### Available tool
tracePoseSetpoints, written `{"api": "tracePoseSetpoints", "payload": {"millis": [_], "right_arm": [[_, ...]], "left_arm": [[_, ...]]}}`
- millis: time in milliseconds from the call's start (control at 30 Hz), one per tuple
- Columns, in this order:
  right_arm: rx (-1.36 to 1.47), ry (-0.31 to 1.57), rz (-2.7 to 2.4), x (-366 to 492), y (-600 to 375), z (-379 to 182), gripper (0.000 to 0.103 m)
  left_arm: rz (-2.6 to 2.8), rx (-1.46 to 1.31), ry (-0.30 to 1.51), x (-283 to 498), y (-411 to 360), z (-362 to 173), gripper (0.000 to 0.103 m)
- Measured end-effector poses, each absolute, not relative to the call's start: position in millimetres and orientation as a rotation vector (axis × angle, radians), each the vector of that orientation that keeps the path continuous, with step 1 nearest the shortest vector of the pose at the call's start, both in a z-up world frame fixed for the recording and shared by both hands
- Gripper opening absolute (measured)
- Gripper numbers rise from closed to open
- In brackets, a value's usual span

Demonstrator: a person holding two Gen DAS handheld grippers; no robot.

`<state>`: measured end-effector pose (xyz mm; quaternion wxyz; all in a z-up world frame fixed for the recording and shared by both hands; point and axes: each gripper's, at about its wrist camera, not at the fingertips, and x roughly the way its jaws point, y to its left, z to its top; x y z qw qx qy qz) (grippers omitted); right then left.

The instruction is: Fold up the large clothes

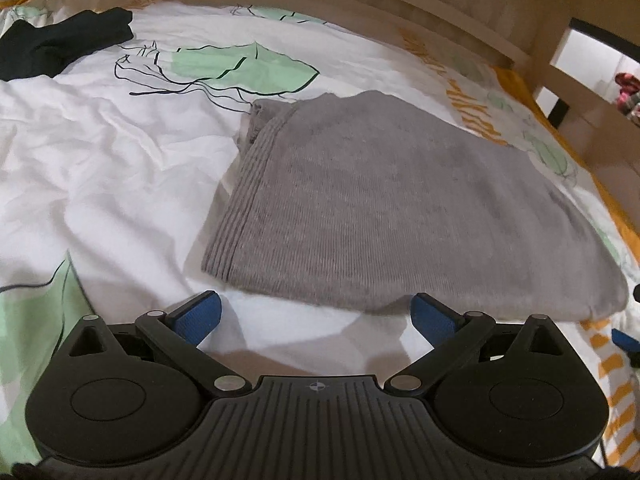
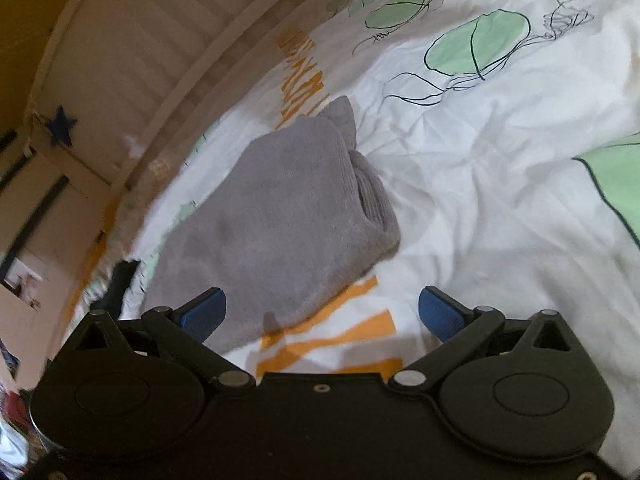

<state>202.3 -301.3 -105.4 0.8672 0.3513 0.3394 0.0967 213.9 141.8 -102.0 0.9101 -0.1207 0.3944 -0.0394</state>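
Your left gripper [image 1: 316,312] & right gripper [image 2: 322,310] both have jaws spread wide, holding nothing. The gray sweater [image 1: 380,208] sits folded just ahead of both. Grab only 1 layer & it'll flop open.

Grey ribbed sweater [image 1: 380,208] — white duvet [image 1: 100,152], green-and-orange print.

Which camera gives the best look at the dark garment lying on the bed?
The left wrist view. There the dark garment lies crumpled at the upper left on the patterned bedcover, well apart from the folded grey sweater. The right wrist view does not show it; it frames the sweater and bedcover only.
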Motion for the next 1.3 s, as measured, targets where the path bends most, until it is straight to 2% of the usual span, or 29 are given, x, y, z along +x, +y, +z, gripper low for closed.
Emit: {"api": "tracePoseSetpoints", "payload": {"millis": [433, 467, 500, 533, 567, 600, 633, 733, 967, 1300], "right_arm": [[0.754, 0.620, 0.291, 245.7, -290.5, -113.5, 0.103], [0.745, 0.620, 0.300, 246.8, -289.5, -113.3, 0.103], [0.737, 0.622, 0.306, 247.8, -288.5, -113.2, 0.101], [0.730, 0.624, 0.305, 247.9, -288.1, -112.8, 0.087], [0.727, 0.636, 0.305, 248.6, -288.2, -113.4, 0.069], [0.736, 0.664, 0.301, 250.4, -290.1, -116.1, 0.026], [0.754, 0.700, 0.275, 253.0, -290.9, -121.3, 0.017], [0.751, 0.692, 0.271, 250.7, -290.3, -120.5, 0.016], [0.803, 0.687, 0.245, 232.6, -296.0, -92.2, 0.015], [0.827, 0.739, 0.263, 172.1, -304.0, -67.5, 0.015]], "left_arm": [[-0.107, -0.405, 0.782, 257.4, 161.2, -105.1, 0.102], [-0.114, -0.421, 0.774, 258.3, 162.9, -104.8, 0.099], [-0.113, -0.440, 0.761, 257.7, 165.1, -104.4, 0.079], [-0.100, -0.454, 0.747, 256.7, 167.0, -103.4, 0.061], [-0.082, -0.463, 0.746, 255.5, 168.9, -103.4, 0.023], [-0.080, -0.492, 0.759, 255.5, 172.4, -105.0, 0.020], [-0.093, -0.537, 0.764, 255.9, 177.4, -106.2, 0.018], [-0.099, -0.620, 0.766, 253.2, 186.9, -103.0, 0.016], [-0.169, -0.626, 0.725, 233.8, 192.6, -68.9, 0.014], [-0.238, -0.592, 0.811, 175.3, 197.7, -50.1, 0.014]]}}
